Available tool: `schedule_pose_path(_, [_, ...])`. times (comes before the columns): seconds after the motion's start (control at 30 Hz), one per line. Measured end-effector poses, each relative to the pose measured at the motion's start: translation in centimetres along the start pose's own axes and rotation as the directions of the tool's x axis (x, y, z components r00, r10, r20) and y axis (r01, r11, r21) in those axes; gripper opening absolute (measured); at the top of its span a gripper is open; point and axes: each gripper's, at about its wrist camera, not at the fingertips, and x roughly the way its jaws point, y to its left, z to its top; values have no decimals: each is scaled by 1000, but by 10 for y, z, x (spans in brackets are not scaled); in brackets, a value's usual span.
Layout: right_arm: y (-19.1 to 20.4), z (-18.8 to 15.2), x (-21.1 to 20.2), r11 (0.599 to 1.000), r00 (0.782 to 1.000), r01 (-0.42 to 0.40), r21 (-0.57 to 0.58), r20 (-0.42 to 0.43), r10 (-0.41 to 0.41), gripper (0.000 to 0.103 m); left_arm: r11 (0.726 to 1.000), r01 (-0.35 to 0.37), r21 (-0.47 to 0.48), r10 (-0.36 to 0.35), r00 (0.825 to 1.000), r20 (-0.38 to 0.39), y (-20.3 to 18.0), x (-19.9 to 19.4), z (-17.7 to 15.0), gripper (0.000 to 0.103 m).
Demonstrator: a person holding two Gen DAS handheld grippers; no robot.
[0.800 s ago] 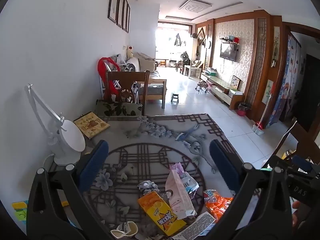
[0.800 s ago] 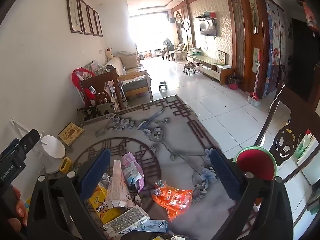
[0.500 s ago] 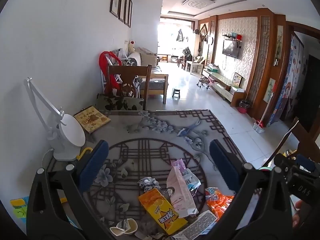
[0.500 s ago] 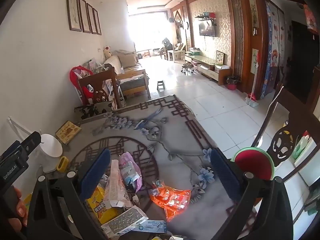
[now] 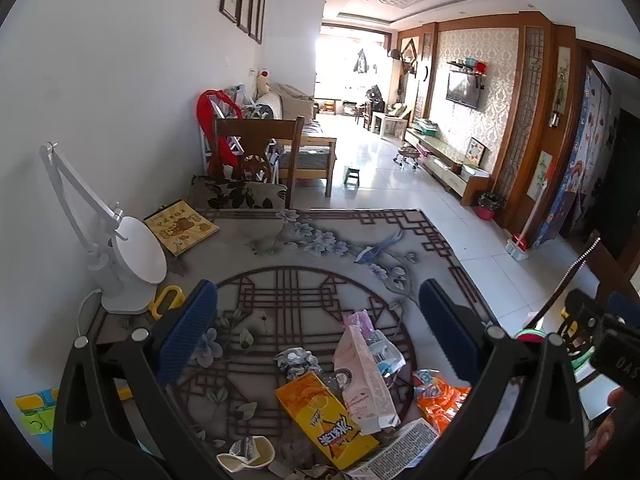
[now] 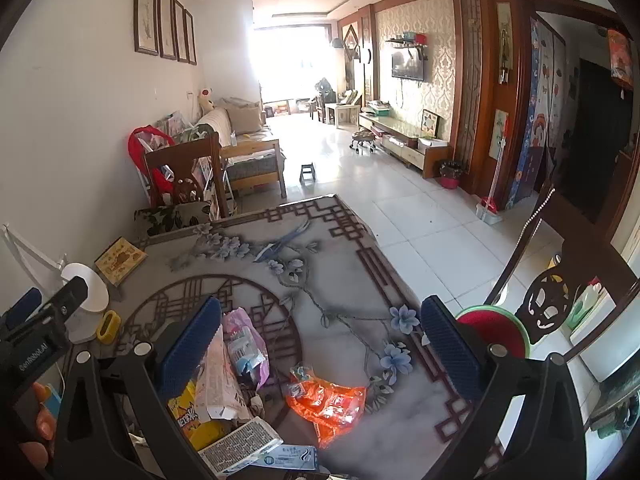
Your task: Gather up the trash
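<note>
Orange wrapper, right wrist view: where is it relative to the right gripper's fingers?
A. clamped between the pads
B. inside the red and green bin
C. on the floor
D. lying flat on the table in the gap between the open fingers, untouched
D: the orange wrapper lies crumpled on the table, with the right gripper open above it and neither pad touching it.

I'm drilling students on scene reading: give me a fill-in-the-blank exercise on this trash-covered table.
1. The crumpled wrapper lying apart from the pile is ____.
2. Both the left gripper and the right gripper have their jaws ____.
3. The white desk lamp stands by the ____.

Missing: orange; open; wall
</note>
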Motion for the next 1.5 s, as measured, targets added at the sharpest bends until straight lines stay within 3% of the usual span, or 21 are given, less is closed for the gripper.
schedule_pose_path(1.5, [8,3,-6,999,999,23,-34,26,-22,96,999,-29,-14,28,998,-49,11,11,-9,99])
